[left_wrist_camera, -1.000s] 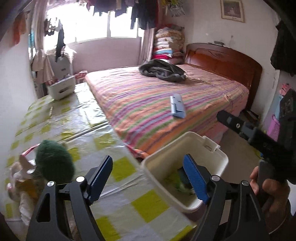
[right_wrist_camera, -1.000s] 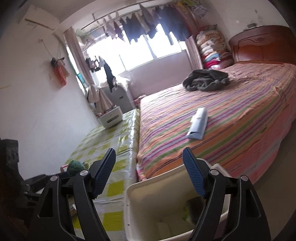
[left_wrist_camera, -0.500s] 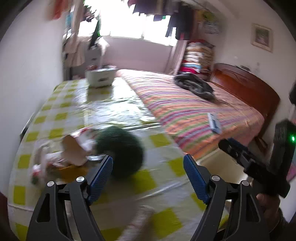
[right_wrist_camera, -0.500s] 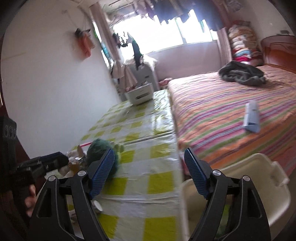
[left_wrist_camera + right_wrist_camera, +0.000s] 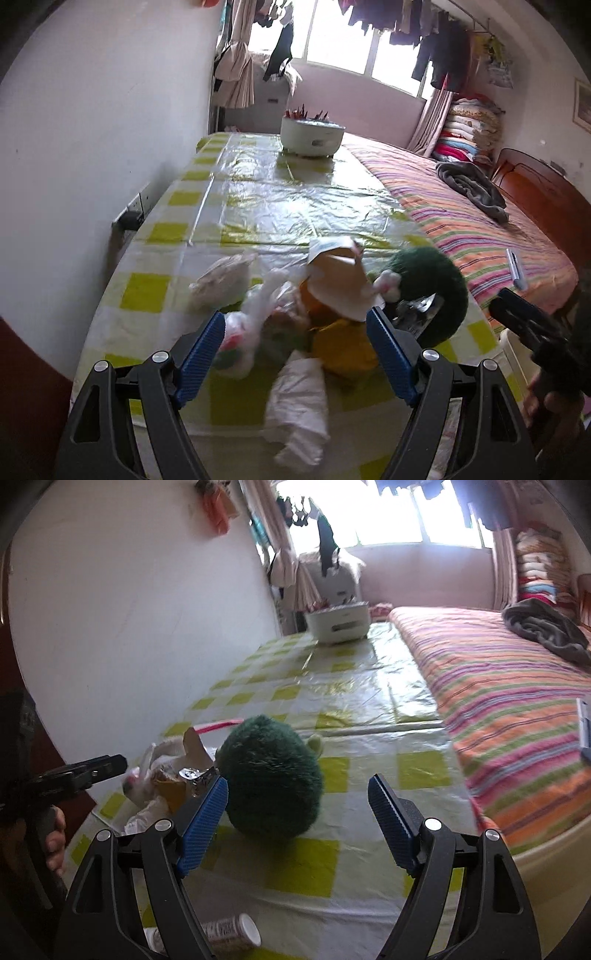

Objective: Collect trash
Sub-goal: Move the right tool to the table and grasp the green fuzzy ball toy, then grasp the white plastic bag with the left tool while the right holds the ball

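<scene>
My left gripper [image 5: 295, 354] has its jaws apart, nothing clamped; the blue pads sit above a heap of trash [image 5: 295, 314] on the checked tablecloth [image 5: 258, 192]. Nearest in that heap is a crumpled white plastic bag [image 5: 299, 406], then a yellow wrapper [image 5: 343, 339], a torn brown paper piece [image 5: 340, 280] and a clear bag [image 5: 221, 277] on the left side. My right gripper [image 5: 297, 823] has just been opening its jaws; nothing is between them, and they stand apart. Just beyond its left pad lies a dark green fuzzy ball [image 5: 271, 775], touching the heap's right edge. A small white bottle [image 5: 231, 932] lies on its side at the near table edge. Farther back, a white tub [image 5: 338, 622] stands on the table's far end. The striped bed [image 5: 517, 701] runs alongside on the right, with a grey garment [image 5: 546, 631] on it.
</scene>
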`<state>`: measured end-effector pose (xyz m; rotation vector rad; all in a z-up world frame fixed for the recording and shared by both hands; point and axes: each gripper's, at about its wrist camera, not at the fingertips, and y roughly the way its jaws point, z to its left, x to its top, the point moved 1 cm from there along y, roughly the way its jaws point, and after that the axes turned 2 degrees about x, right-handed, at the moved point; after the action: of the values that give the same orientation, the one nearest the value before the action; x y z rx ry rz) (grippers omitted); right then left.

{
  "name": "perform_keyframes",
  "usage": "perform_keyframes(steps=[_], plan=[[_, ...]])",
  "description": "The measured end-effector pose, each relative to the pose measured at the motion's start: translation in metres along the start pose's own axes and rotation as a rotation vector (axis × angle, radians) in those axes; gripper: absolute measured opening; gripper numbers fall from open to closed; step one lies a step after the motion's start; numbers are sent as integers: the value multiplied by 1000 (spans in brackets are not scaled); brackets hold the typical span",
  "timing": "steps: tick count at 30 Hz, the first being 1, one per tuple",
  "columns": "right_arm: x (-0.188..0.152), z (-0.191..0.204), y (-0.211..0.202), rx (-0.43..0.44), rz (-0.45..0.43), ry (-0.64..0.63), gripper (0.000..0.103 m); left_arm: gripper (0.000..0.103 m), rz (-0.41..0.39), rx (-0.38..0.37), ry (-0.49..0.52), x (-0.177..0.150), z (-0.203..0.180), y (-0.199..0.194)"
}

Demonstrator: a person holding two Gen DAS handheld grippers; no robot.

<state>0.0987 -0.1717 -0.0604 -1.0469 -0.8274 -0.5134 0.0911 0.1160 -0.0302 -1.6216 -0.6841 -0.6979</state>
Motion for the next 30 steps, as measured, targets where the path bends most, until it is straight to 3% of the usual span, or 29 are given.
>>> perform_keyframes(steps=[6,11,13,14,18,25,30], plan=[[-2,-3,43,37,110,78,78,76,16,-21,4,-2,11,0],[-4,-13,67,168,168,242,81,76,47,-43,-37,-4,22,6],[-6,-13,73,213,188,283,79,76,60,-51,-62,-5,28,7],[-7,-13,75,234,194,297,68,76,66,-52,-74,-4,32,9],[-2,-10,66,230,157,288,59,76,87,-34,-114,-6,44,13],[13,-11,9,172,-44,241,58,76,122,-36,-163,-7,50,26],[11,-18,-15,174,-88,250,59,76,97,-17,-154,-7,44,34]])
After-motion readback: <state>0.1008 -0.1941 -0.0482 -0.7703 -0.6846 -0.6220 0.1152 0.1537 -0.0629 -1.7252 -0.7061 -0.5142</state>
